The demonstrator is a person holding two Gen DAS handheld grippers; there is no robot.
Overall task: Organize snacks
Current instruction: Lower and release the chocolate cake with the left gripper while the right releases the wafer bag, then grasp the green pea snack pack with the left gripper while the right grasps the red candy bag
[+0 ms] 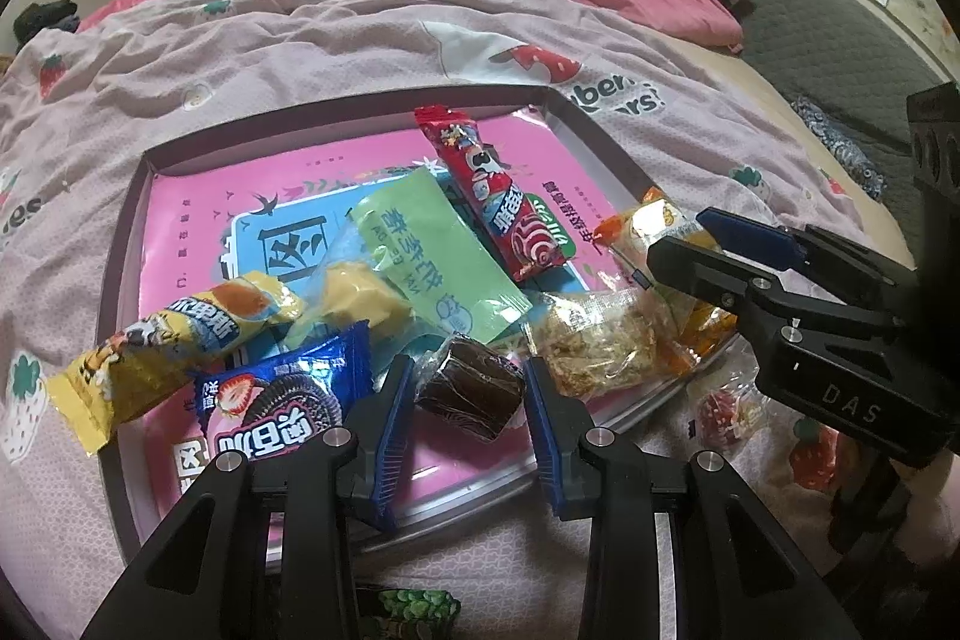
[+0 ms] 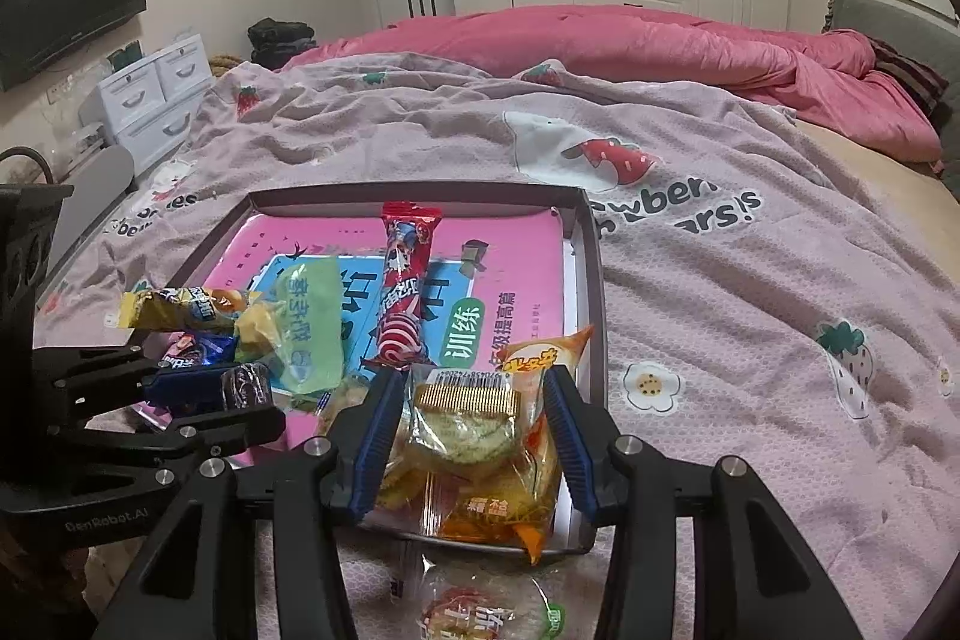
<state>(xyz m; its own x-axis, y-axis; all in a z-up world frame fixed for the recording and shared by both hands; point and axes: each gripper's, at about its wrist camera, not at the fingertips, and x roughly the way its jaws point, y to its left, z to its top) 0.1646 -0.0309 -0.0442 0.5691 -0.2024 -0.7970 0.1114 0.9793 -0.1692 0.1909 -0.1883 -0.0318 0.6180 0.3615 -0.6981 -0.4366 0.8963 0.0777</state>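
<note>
A shallow box tray lies on the bed with several wrapped snacks in it. My left gripper has its blue pads on both sides of a brown chocolate cake in clear wrap at the tray's near edge. My right gripper straddles a clear-wrapped green-flecked biscuit atop an orange packet; its jaws are apart. A red candy stick, a green packet, a yellow packet and a blue Oreo packet also lie in the tray.
A strawberry-print pink blanket covers the bed. A red-and-white wrapped snack lies outside the tray's near edge. A green-patterned packet lies below my left gripper. A pink duvet is heaped behind.
</note>
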